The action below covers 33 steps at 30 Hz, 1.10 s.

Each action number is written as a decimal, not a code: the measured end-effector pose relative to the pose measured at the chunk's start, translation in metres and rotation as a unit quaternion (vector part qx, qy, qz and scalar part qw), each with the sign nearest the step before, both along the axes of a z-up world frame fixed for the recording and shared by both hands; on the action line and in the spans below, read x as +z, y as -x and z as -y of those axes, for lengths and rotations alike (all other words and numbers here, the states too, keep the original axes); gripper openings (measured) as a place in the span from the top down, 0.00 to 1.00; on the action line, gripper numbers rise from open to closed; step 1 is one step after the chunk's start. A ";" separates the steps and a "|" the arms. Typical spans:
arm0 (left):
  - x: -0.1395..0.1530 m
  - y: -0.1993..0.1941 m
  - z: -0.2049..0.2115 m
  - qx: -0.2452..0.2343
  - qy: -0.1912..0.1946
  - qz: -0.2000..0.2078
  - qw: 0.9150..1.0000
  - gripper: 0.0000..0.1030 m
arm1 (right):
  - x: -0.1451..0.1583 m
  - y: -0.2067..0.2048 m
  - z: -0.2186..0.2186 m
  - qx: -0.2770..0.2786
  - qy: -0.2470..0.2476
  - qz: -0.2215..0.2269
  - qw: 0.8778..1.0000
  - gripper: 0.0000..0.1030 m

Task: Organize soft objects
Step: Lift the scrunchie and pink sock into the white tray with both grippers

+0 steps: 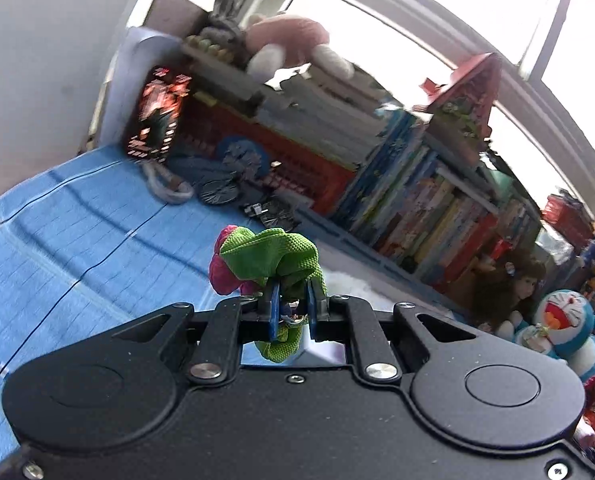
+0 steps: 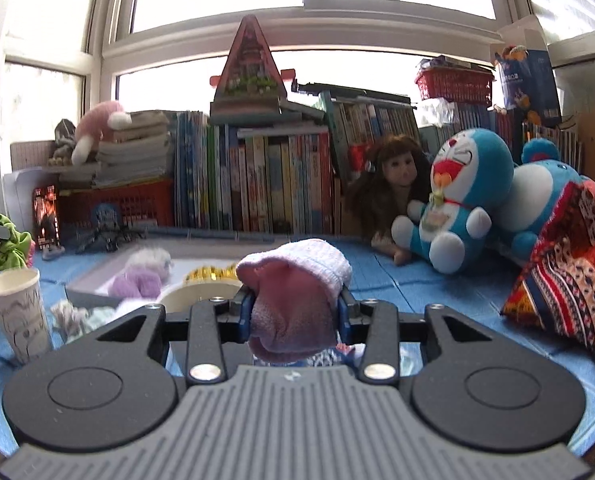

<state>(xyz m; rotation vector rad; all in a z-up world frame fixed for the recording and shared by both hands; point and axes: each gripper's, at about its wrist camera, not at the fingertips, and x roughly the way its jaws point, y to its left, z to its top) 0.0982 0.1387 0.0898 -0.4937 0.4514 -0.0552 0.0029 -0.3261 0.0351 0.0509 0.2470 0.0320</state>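
both grippers grip cloth: left gripper (image 1: 291,300) clenches green cloth (image 1: 271,256), right gripper (image 2: 295,306) pink sock (image 2: 293,300); swinging beside the cup (image 2: 17,312) could topple it.

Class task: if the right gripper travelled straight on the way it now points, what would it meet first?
Probably the row of books. The right gripper, shut on a pink sock, points over the blue mat toward them; depth is uncertain.

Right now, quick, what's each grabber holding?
Left gripper: closed on the green and pink cloth toy.
Right gripper: closed on the pink and white sock.
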 end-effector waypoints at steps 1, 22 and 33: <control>0.005 -0.002 0.003 -0.007 0.000 0.002 1.000 0.88 | 0.004 -0.004 0.001 0.003 -0.005 0.000 1.000 0.58; 0.053 -0.148 0.117 -0.186 -0.052 -0.091 0.977 0.88 | 0.064 -0.182 -0.019 0.107 -0.088 -0.141 0.980 0.57; 0.011 -0.223 0.169 -0.197 -0.119 -0.160 0.960 0.87 | 0.025 -0.262 -0.041 0.080 -0.069 -0.240 0.965 0.57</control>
